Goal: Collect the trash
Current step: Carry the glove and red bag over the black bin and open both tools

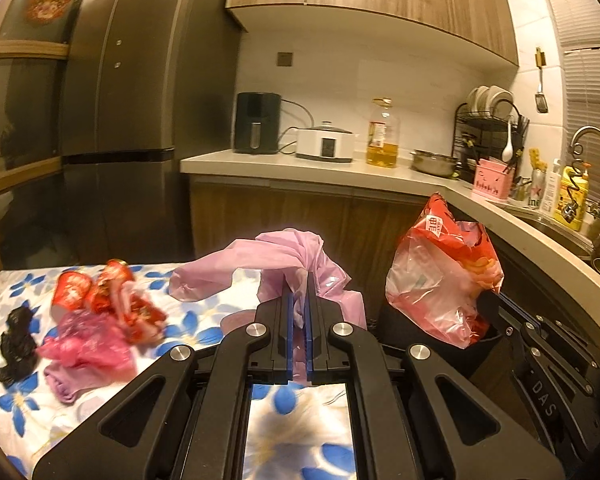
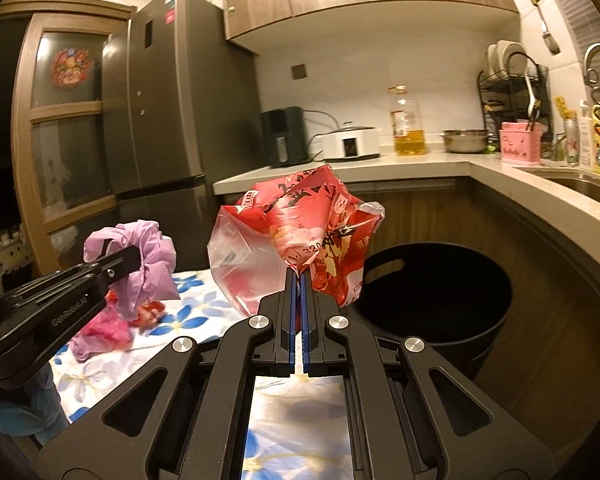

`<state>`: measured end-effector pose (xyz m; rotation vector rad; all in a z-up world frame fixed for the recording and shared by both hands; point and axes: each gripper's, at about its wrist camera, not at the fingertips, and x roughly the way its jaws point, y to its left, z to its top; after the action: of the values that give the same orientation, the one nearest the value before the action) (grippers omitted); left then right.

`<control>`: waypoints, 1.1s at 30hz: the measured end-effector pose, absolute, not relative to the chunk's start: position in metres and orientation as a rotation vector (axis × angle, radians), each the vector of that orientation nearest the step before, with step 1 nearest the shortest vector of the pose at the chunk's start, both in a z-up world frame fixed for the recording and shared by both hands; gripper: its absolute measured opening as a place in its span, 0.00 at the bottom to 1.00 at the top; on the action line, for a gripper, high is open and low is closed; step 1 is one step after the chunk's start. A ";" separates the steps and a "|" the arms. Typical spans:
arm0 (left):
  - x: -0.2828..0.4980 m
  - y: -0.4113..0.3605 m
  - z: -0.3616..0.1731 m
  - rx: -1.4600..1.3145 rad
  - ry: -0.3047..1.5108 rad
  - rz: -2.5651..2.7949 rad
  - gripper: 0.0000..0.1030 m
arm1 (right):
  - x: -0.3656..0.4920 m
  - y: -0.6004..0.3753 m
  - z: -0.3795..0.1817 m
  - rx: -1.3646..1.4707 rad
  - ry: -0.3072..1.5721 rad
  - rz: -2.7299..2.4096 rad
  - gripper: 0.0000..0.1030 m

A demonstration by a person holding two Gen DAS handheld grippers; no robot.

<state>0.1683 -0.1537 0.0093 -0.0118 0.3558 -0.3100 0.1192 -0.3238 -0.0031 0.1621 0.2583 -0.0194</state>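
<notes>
My left gripper [image 1: 299,280] is shut on a crumpled pink plastic bag [image 1: 284,256] and holds it above the floral tablecloth [image 1: 204,320]; the bag also shows in the right wrist view [image 2: 140,256]. My right gripper [image 2: 299,276] is shut on a red and clear snack bag [image 2: 300,240], held near the rim of the black trash bin [image 2: 432,300]. That bag also shows in the left wrist view [image 1: 440,272]. More trash lies on the table at left: red wrappers [image 1: 112,300], a pink bag [image 1: 88,344] and a black bag [image 1: 16,344].
A kitchen counter [image 1: 300,168] runs behind and to the right with an air fryer [image 1: 258,122], cooker [image 1: 324,144], oil bottle [image 1: 382,134], dish rack [image 1: 488,136] and sink [image 1: 552,224]. A tall fridge [image 1: 132,120] stands at left.
</notes>
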 end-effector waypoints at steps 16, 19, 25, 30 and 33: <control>0.193 -0.234 0.017 0.017 0.331 -0.415 0.03 | 0.121 -0.389 0.002 0.184 0.228 -0.144 0.02; 0.196 -0.249 0.019 0.027 0.320 -0.428 0.03 | 0.123 -0.401 0.001 0.192 0.227 -0.163 0.02; 0.203 -0.276 0.019 0.048 0.310 -0.456 0.03 | 0.125 -0.424 0.001 0.210 0.221 -0.195 0.02; 0.208 -0.292 0.015 0.048 0.316 -0.477 0.03 | 0.125 -0.440 -0.001 0.232 0.219 -0.217 0.02; 0.210 -0.304 0.012 0.052 0.316 -0.492 0.03 | 0.127 -0.448 -0.004 0.242 0.225 -0.224 0.02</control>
<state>0.2103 -0.3037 0.0124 0.0519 0.3158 -0.4922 0.1271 -0.4484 -0.0035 0.2416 0.2252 -0.2242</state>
